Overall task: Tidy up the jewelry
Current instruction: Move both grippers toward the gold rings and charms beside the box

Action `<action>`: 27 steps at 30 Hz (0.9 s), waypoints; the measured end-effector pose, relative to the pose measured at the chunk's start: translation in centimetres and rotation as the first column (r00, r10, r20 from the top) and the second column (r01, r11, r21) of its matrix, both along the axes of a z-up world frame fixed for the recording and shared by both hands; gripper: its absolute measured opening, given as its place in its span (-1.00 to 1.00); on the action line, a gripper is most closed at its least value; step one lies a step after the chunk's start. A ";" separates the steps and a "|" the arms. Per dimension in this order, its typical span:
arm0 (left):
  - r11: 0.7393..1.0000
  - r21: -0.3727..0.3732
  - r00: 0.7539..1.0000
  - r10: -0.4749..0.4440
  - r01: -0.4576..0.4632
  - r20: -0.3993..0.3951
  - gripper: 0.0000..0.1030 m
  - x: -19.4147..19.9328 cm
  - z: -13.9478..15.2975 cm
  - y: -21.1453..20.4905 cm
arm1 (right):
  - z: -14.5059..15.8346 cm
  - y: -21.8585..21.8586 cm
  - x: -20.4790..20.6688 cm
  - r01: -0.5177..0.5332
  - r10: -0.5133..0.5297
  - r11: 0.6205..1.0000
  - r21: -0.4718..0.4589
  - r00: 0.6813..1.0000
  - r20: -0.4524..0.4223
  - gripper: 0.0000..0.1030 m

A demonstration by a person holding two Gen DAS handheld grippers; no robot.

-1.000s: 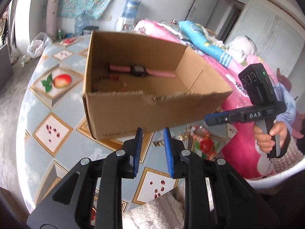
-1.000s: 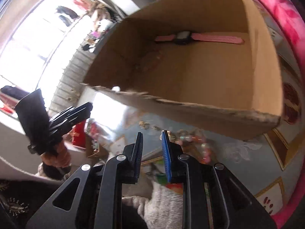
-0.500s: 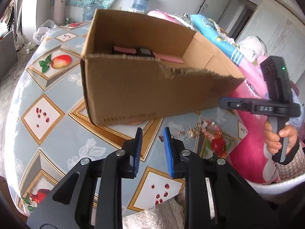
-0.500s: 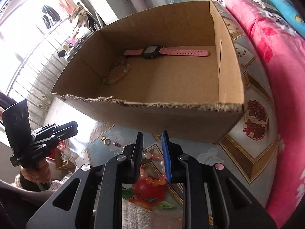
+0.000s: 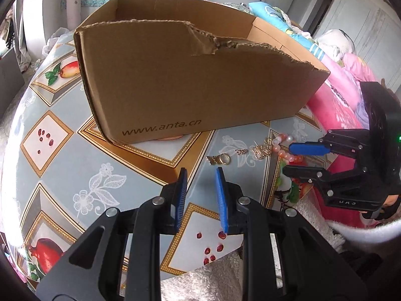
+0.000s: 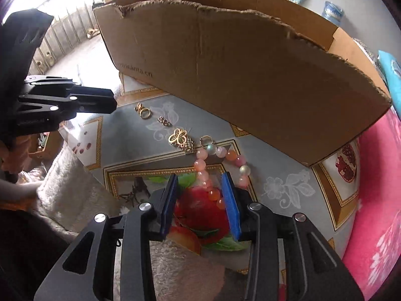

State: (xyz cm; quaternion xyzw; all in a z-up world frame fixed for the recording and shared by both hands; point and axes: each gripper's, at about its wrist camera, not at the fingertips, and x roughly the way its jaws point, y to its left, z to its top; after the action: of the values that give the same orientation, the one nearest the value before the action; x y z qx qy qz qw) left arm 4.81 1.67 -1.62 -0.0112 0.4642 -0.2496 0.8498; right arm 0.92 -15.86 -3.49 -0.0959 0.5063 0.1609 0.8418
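- The scene was a bedroom with a round tabletop [image 5: 57,135] under a patterned blue cloth with fruit pictures; a pink blanket [image 6: 376,200] lay just beside it.
- A cardboard box [image 5: 190,80] stood on the tabletop, and the loose jewelry lay on the cloth in front of its near wall.
- A second ago both cameras looked down into the box, where a pink watch and a bracelet lay. Now both tools were lower and only the outside wall showed, so the box's contents were hidden.
- I judge this to mean that one deposit was finished and the next pickup was starting.
- The right tool [image 6: 200,188] had just been opening its jaws. They stood apart over the pink bead bracelet [image 6: 218,173], with some beads between the pads, but the pads did not press them.
- The left tool [image 5: 200,188] was slightly open and held nothing; it hung over bare cloth, near a gold ring [image 5: 221,160].
- The right wrist view showed the small pieces clearly: the gold ring [image 6: 144,112], a short chain piece [image 6: 164,121] and a gold butterfly ornament [image 6: 178,136].
- The left wrist view showed these only as a small cluster, but it showed the right tool [image 5: 300,159] from the side, above the bracelet [image 5: 284,148].
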 end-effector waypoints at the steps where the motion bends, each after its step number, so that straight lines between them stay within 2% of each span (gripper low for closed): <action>1: 1.000 0.006 1.000 0.000 0.000 0.003 -0.58 0.0 0.0 -0.2 | 0.1 -0.3 0.1 0.007 -0.007 1.000 0.017 1.000 -0.005 -0.62; 2: 1.000 0.009 1.000 -0.002 0.002 0.005 -0.58 -0.1 0.0 -0.3 | 0.1 -0.5 0.1 0.015 -0.015 1.000 0.019 1.000 -0.006 -0.80; 3: 1.000 0.009 1.000 -0.002 0.002 0.005 -0.58 -0.2 0.0 -0.3 | 0.1 -0.6 0.2 0.021 -0.021 0.999 0.024 1.000 -0.008 -0.81; 9: 1.000 0.003 1.000 0.000 0.000 0.000 -0.58 -0.4 -0.3 -0.5 | 0.5 -3.9 1.0 0.164 -0.164 0.986 0.013 0.986 0.002 -0.81; 14: 1.000 0.004 1.000 0.000 0.000 0.000 -0.58 -0.4 -0.5 -0.4 | 1.1 -6.1 1.5 0.254 -0.254 0.963 0.094 0.967 -0.015 -0.79; 16: 1.000 0.012 1.000 0.003 -0.004 0.007 -0.58 -0.5 -0.5 -0.4 | 1.9 -6.4 1.1 0.232 -0.234 0.962 0.142 0.972 0.002 -0.76; 20: 0.999 0.046 1.000 0.008 -0.009 0.020 -0.48 -0.8 -0.8 -0.7 | 3.3 -4.5 -0.6 0.128 -0.140 0.980 0.155 0.988 0.071 -0.21; 23: 0.998 0.057 1.000 0.004 -0.006 0.028 -0.45 -0.8 -0.9 -1.0 | 2.5 -2.6 -1.8 0.074 -0.084 0.985 0.154 0.995 0.061 -0.01; 27: 0.996 0.086 0.999 0.003 -0.007 0.041 -0.22 -0.8 -0.8 -1.7 | 0.8 -1.7 -1.9 0.085 -0.087 0.987 0.135 0.996 0.012 0.05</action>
State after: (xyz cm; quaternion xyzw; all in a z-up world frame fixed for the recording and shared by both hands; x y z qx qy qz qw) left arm 4.00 -0.03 -2.47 0.0292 0.4570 -0.2275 0.8594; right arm -0.98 -17.61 -2.68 -0.0184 0.4903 0.1573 0.8571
